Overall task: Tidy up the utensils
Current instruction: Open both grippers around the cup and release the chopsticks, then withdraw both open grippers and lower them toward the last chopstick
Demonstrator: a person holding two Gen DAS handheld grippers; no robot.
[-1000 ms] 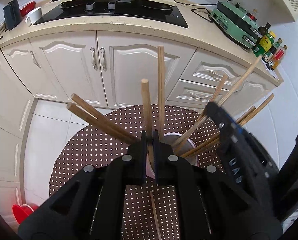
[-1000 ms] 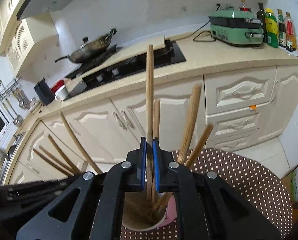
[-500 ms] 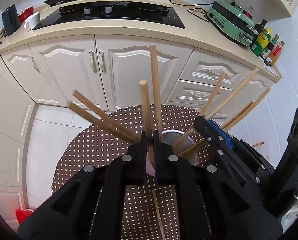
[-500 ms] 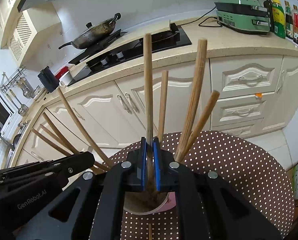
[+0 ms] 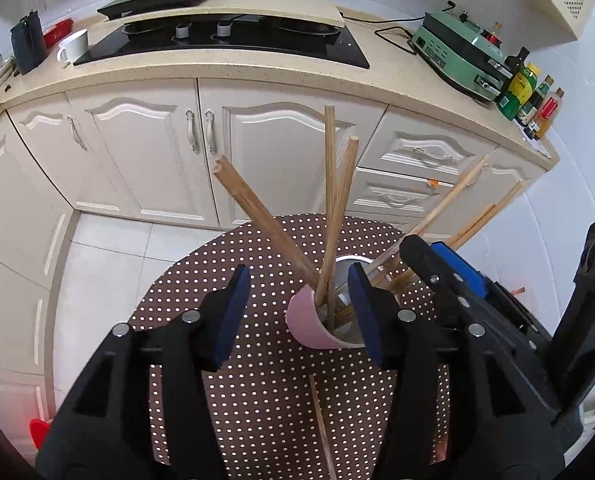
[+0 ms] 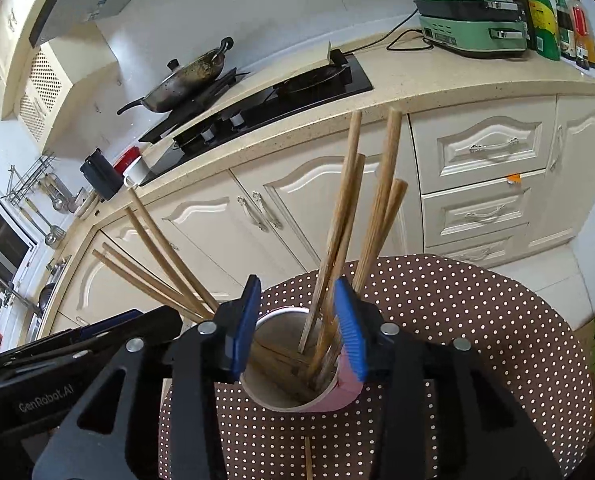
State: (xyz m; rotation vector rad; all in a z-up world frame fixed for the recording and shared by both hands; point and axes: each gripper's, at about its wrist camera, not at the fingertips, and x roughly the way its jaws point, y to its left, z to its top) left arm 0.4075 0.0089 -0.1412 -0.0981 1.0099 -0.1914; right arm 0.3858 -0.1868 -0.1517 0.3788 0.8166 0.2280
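"GenRobot.AI" on left gripper [image 6: 45,396]; both grippers' fingers opening, gripping nothing, above chopstick cup [image 6: 297,396].

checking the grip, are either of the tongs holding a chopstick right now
Neither. Both the left tongs and right tongs are opening, pads clear of the chopsticks, which stand loose in the pink cup.

Over the pink cup [image 5: 311,326] wooden chopsticks [image 5: 331,208] fan out toward 10, 12 and 2 o'clock, blocking a straight descent. The right hand-held gripper [image 5: 431,264] crowds its 3 o'clock side. The dotted desk [image 5: 201,276] lies bare from 7 to 10 o'clock; a lone chopstick [image 5: 321,424] lies at 6.
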